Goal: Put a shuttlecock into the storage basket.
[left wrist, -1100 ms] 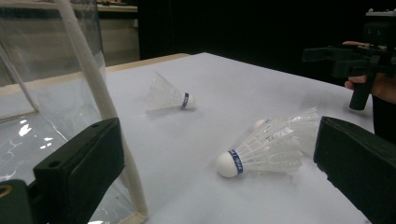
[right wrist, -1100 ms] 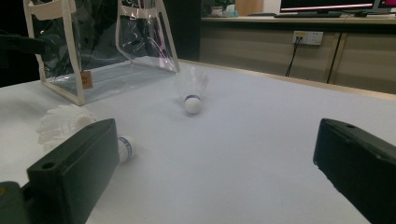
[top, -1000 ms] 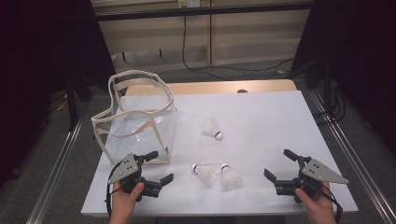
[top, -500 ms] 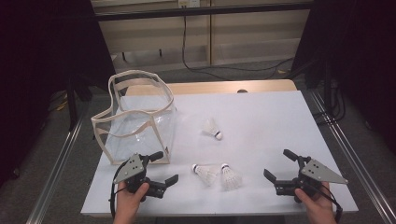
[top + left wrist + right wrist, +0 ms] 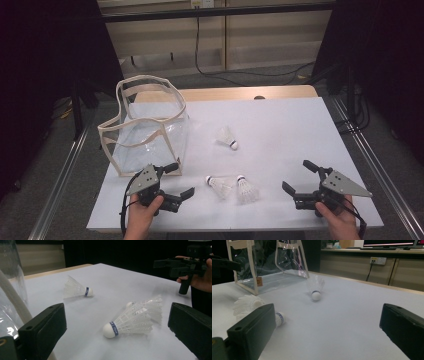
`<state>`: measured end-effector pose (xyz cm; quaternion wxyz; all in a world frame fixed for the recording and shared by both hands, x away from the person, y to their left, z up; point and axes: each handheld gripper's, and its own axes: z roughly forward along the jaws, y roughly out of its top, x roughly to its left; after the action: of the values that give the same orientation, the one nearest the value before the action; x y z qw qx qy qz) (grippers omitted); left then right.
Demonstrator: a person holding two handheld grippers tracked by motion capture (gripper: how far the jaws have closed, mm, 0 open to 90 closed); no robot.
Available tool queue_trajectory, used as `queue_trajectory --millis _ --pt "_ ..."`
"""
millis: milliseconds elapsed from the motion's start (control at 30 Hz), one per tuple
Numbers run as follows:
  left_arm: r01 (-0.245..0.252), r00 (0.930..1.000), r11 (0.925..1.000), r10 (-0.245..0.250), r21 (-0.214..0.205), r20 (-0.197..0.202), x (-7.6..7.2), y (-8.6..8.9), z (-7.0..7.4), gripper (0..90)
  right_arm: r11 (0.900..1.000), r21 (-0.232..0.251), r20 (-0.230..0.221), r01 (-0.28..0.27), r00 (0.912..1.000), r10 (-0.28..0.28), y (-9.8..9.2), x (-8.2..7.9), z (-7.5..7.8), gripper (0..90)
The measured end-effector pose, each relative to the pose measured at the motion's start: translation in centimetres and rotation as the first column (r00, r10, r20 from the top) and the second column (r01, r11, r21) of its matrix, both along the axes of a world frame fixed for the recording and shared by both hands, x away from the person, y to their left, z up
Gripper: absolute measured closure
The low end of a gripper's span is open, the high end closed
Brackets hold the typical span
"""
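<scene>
At the lower left of the high view, the left tongs point(image 5: 177, 181) stand wide apart and hold nothing, just in front of the clear bag's near corner. At the lower right, the right tongs point(image 5: 299, 177) are equally wide and empty. Between them, low in the centre of the frame, two shuttlecocks lie on their sides on the white tabletop point(image 5: 280, 130), skirts close together or touching. The nearer shuttlecock point(image 5: 218, 184) lies directly to the right of the left tongs, its cork pointing toward them and its long axis running roughly along the line of approach; in the left gripper view it rests between the two jaws, cork foremost. The second shuttlecock point(image 5: 246, 189) lies just beyond it, closer to the right tongs yet well apart from them. The left hand is judged the nearer for the first pickup. Farther up, near mid-frame, a third shuttlecock point(image 5: 226, 137) lies alone. The clear bag point(image 5: 145, 130) stands upright at the left, its mouth open.
</scene>
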<state>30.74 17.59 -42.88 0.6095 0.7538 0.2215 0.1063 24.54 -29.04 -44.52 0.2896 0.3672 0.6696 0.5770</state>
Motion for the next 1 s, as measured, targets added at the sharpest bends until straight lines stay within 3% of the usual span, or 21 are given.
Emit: queue_trajectory --millis 700,1000 --pt "-0.006 0.999 0.9979 0.009 0.065 -0.044 0.9 -1.1 -0.2 1.9 1.0 0.003 0.0 -0.003 1.0 0.003 0.0 0.0 0.1 0.2" --pt "0.022 0.9985 0.995 -0.017 0.097 -0.052 1.0 -2.1 -0.1 2.0 1.0 0.003 -0.001 -0.003 1.0 0.003 0.0 0.0 0.1 0.1"
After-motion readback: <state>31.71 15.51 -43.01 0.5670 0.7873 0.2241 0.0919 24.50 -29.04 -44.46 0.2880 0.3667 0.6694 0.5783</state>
